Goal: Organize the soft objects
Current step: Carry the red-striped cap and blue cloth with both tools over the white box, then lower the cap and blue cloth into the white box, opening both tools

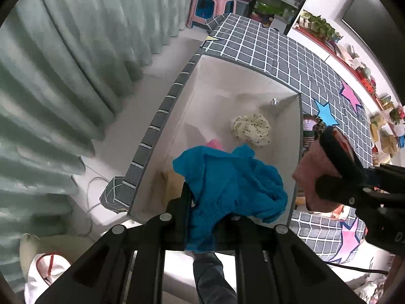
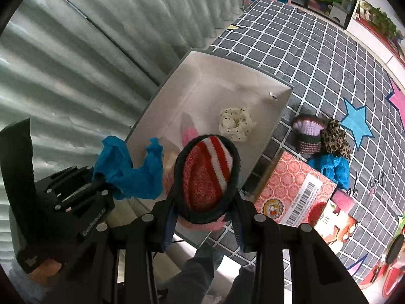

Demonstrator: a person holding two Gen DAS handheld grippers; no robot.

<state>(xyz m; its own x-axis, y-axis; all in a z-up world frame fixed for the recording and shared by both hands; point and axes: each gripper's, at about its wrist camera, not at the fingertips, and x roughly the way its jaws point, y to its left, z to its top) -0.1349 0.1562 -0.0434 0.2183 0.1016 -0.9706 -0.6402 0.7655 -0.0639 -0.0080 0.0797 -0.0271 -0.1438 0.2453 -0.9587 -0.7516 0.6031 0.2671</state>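
Pale green curtains (image 1: 63, 76) hang along the left, and a grey checked cloth with coloured stars covers the tabletop (image 2: 316, 58). On it sits a white open box (image 1: 222, 81) holding a cream dotted scrunchie (image 1: 250, 130) toward its far end and a bit of pink fabric (image 1: 215, 143) nearer me. My left fingers (image 1: 207, 202) are pressed together on a crumpled blue cloth (image 1: 233, 179) that hangs over the near end of the box. My right fingers (image 2: 205, 212) pinch a red-and-white striped knit piece with a dark band (image 2: 207, 174), held above the box's near right corner. To the right on the cloth lie a leopard-print scrunchie (image 2: 335, 136), another blue cloth (image 2: 331, 169) and a pink patterned packet (image 2: 296, 190).
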